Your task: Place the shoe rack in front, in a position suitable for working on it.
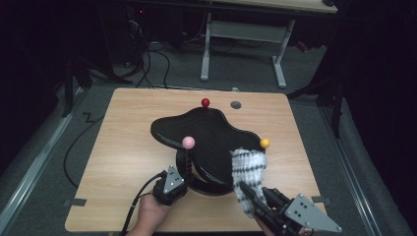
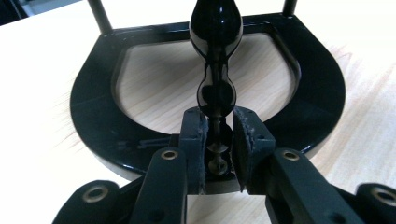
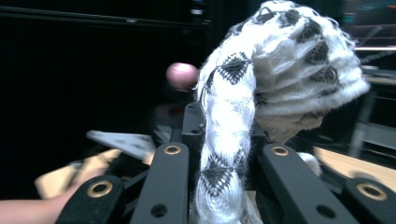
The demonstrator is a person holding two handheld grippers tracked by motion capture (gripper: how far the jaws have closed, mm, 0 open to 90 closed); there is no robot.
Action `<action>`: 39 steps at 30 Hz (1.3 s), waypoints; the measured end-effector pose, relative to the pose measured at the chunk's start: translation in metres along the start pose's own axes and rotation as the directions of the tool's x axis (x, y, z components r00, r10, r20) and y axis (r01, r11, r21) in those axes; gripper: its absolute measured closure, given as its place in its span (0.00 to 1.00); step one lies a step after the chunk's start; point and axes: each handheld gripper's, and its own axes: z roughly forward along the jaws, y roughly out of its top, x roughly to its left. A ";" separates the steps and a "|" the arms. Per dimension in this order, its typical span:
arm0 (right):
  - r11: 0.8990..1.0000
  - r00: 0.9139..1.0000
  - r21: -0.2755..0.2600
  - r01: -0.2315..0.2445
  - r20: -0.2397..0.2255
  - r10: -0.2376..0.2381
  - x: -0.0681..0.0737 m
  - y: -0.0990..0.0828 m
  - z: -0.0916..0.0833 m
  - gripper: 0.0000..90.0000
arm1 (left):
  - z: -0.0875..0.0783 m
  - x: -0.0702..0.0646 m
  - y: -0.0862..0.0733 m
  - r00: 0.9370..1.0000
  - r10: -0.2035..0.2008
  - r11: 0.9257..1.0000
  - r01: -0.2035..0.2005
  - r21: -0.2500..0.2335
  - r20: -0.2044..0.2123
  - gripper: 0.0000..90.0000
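I have the left gripper (image 1: 178, 172) clamped on the black beaded post (image 2: 215, 88) of the stand, low down near its foot. In the left gripper view the two jaws pinch the thin neck of that post between two of its bulges, and the black D-shaped base (image 2: 93, 116) of the stand lies flat on the wooden table (image 1: 123, 147) just beyond them. From the high view my left hand (image 1: 150, 214) comes in at the near edge of the table, and the post rises from the gripper to a pink ball (image 1: 188, 142) at its top.

The stand carries a wide, curved black top (image 1: 206, 130), with a red ball (image 1: 205, 102) on its far side and a yellow ball (image 1: 265, 143) on its right.

My right gripper (image 1: 244, 188) is closed tight on a white knitted sock (image 1: 248, 169) with dark diamond marks. It sits to the right of the stand's post, just below the yellow ball, off the table. In the right gripper view the sock runs up between the jaws and bunches into a thick wad above them, with the pink ball (image 3: 182, 75) blurred behind it to the left.
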 end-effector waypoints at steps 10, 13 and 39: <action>0.996 0.997 0.059 -0.066 0.048 0.063 -0.021 -0.023 0.005 0.88 | 0.004 -0.004 0.002 1.000 0.016 1.000 -0.016 0.006 0.003 0.78; 0.988 0.990 0.099 -0.116 0.097 0.106 -0.037 -0.037 0.005 0.88 | 0.005 -0.005 0.002 1.000 0.028 1.000 -0.027 0.012 -0.005 0.81; 0.970 0.962 0.144 -0.195 0.221 0.161 -0.083 -0.063 0.020 0.88 | 0.010 -0.021 0.005 0.998 0.000 1.000 0.000 0.000 0.064 0.83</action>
